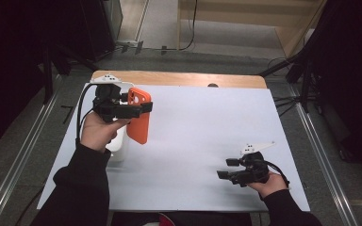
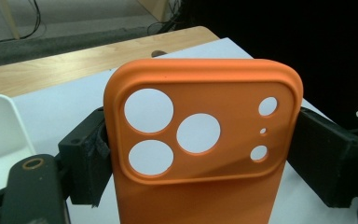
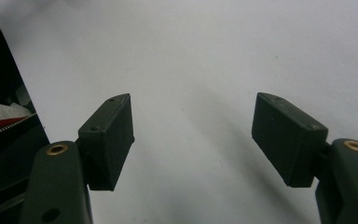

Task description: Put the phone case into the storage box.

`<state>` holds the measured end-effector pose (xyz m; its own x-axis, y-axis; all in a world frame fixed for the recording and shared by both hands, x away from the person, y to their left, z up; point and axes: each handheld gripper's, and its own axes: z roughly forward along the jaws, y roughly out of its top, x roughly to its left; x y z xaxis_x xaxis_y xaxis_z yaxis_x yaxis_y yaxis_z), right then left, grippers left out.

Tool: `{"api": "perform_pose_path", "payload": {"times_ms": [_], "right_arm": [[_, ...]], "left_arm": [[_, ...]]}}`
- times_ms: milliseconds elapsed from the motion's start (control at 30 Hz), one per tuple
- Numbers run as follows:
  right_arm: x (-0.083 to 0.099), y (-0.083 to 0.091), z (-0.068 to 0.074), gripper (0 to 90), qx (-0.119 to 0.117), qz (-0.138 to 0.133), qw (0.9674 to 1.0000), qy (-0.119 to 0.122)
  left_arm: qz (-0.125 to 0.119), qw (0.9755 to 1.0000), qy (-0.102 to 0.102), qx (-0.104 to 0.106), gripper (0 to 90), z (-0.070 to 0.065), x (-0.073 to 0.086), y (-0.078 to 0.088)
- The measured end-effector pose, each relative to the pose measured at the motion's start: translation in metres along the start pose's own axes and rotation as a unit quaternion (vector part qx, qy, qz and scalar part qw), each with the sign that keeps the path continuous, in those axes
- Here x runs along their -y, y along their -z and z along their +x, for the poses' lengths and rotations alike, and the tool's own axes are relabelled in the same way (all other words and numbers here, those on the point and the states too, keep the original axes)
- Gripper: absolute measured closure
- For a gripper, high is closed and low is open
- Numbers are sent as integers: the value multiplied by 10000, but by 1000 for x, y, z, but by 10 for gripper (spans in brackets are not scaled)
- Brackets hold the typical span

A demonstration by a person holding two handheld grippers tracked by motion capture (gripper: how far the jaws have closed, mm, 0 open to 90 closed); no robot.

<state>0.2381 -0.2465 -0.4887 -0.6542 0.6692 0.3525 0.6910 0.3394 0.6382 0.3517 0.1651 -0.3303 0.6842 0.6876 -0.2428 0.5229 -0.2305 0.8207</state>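
Two grippers are working over a white table (image 1: 193, 141). The left gripper (image 1: 139, 108), at about ten o'clock on the table in the high view, is holding an orange phone case (image 1: 139, 120) clear of the surface, its camera-hole end up and its long body hanging toward the table. The grip is likely kept high on the case so that the open lower part stays free. In the left gripper view the jaws are pressing both side edges of the phone case (image 2: 200, 154), clamped on it beside the round holes. A white object (image 1: 118, 146) is lying just below that hand, partly hidden. The right gripper (image 1: 228, 168), at about five o'clock, is waiting low over bare table, probably on standby. Its jaws are standing wide apart, holding and touching nothing.
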Motion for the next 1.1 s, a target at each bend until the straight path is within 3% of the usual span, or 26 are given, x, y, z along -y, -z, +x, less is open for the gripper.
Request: {"api": "perform_pose_path", "payload": {"times_ms": [667,1100], "right_arm": [[-1,0,3,284,-28,-39,9999,88],[-1,0,2,285,-35,-27,9999,101]], "left_arm": [[-122,9992,269,-277,164,26,-1,21],[-220,9972,410,-592,164,42,0,34]]}}
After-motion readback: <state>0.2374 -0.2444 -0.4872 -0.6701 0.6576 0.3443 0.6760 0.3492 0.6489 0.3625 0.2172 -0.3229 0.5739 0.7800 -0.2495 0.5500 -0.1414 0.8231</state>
